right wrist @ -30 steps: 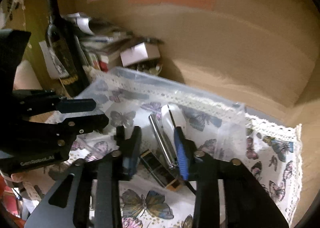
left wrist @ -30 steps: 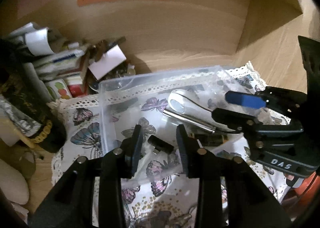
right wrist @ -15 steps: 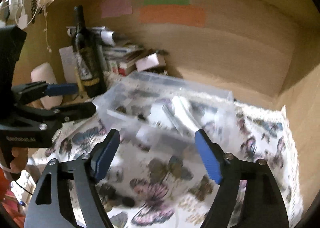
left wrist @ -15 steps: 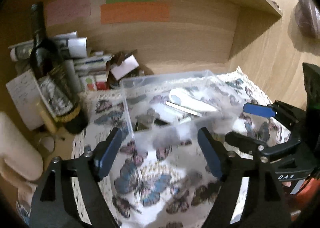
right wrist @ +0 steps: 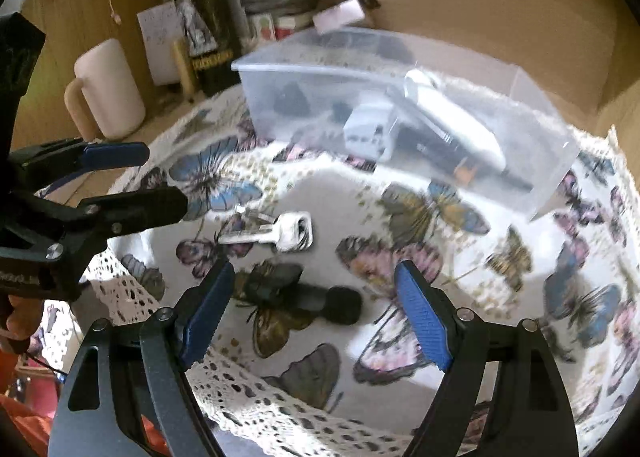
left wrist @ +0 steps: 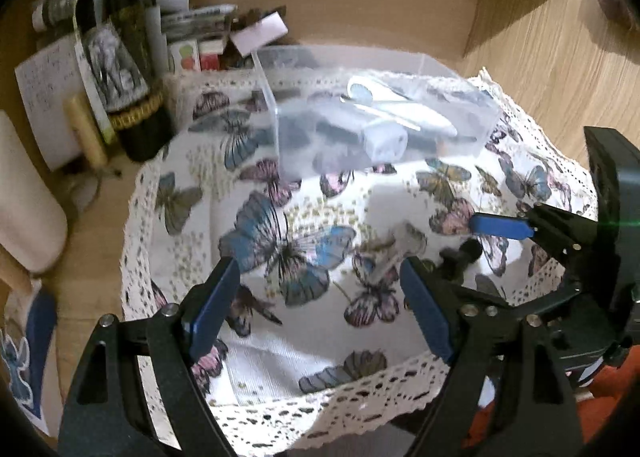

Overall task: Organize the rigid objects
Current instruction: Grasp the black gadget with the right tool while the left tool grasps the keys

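Bare cloth (right wrist: 340, 185) lies between key (right wrist: 280, 233) and box (right wrist: 400, 69).

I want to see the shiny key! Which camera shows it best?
The right wrist view. There the silver key lies whole and fairly sharp on the butterfly cloth, ahead of the open right gripper. In the left wrist view it is a blurred smear, partly behind a fingertip.

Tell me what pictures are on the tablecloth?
Colourful butterflies on the white, lace-edged tablecloth, clearest in the right wrist view.
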Tool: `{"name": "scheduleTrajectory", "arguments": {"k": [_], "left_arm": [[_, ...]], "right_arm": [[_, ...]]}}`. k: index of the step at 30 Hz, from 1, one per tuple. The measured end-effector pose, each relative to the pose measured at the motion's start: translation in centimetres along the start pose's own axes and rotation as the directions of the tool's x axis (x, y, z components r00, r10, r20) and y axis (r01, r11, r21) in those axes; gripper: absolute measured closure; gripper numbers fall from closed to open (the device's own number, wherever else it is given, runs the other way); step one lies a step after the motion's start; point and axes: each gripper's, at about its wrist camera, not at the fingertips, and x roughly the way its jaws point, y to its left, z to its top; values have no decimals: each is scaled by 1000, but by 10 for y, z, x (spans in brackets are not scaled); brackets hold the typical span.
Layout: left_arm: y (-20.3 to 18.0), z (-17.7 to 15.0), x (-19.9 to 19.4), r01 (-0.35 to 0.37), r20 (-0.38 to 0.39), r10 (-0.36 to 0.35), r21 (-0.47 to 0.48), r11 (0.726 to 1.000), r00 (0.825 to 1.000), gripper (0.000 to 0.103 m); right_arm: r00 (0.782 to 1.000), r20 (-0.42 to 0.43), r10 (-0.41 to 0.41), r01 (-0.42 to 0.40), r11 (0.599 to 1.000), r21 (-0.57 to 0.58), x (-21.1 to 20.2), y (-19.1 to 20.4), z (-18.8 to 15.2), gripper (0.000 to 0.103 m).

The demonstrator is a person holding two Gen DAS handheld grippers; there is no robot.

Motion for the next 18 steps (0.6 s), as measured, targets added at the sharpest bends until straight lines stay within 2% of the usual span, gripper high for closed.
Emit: {"name": "scheduleTrajectory", "arguments": {"k": [3, 5, 7, 14, 18], "left_arm": [[-2, -4, 3, 12, -13, -12, 4, 1000, 1000, 25], [-7, -5, 6, 19, -25, -18, 20, 1000, 1000, 31], [-11, -3, 10, 26, -35, -25, 33, 999, 999, 34], [-36, 8, 31, 50, -51, -45, 98, 994, 998, 35], [-52, 17, 43, 29, -55, -21, 155, 987, 998, 35]], "right_arm": [[999, 8, -33, 33, 999, -7, 3, 3, -4, 24], [998, 20, -54, 54, 998, -16, 2, 3, -7, 31], [998, 27, -59, 59, 998, -13, -1, 1, -10, 45], [996, 44, -73, 71, 996, 48, -16, -23, -16, 47], [992, 76, -103, 96, 991, 92, -31, -42, -19, 47]]}}
